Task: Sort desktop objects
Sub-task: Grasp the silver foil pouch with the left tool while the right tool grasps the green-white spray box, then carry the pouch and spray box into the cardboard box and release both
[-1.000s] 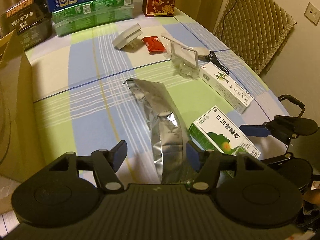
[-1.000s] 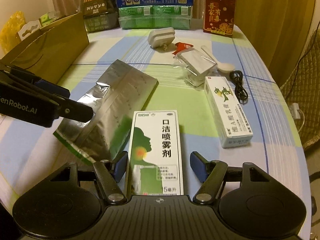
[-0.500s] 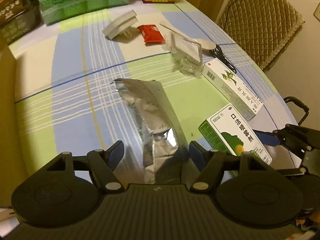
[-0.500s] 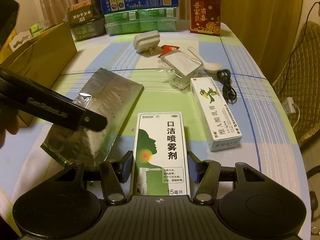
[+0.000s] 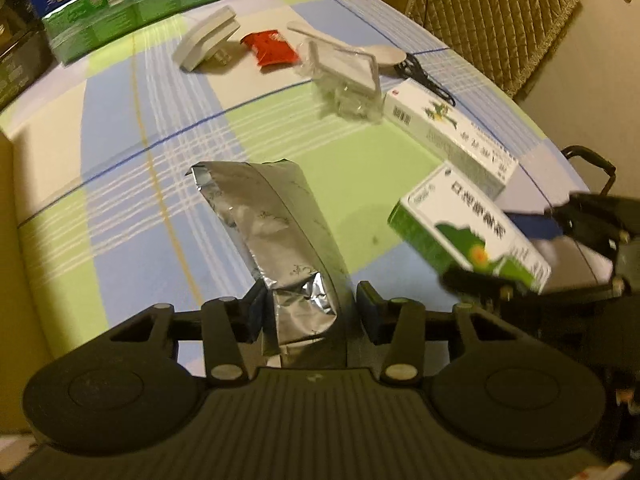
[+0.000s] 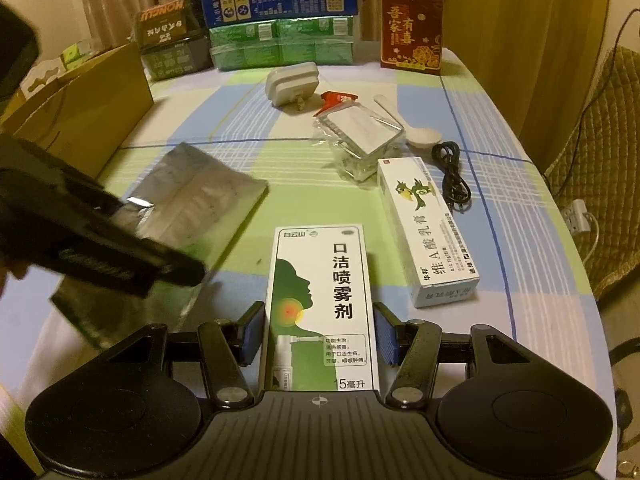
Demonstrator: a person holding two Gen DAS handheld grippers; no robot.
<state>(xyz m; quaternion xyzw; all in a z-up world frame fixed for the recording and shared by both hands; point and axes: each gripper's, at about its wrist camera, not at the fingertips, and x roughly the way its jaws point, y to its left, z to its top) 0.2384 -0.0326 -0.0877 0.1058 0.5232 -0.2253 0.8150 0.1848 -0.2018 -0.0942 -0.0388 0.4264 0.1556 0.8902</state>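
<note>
A crumpled silver foil bag (image 5: 276, 224) lies lengthwise on the checked tablecloth (image 5: 120, 128), and my left gripper (image 5: 310, 316) is shut on its near end. The same foil bag (image 6: 200, 196) shows in the right wrist view, partly hidden by the blurred left gripper (image 6: 176, 272). A green-and-white spray box (image 6: 320, 292) sits between the blue pads of my right gripper (image 6: 320, 336), which is shut on it. In the left wrist view that spray box (image 5: 468, 236) hangs tilted just above the table at the right, blurred.
A long white ointment box (image 6: 428, 232), a clear plastic case (image 6: 360, 136), a white spoon (image 6: 420, 134), a black cable (image 6: 452, 176), a white adapter (image 6: 292, 82) and a red packet (image 6: 336, 98) lie beyond. An open cardboard box (image 6: 80, 120) stands left. Stacked cartons (image 6: 280, 12) line the back.
Both grippers went from open to shut: the left closed on the foil bag's near end, the right on the spray box. The spray box has come up off the table.
</note>
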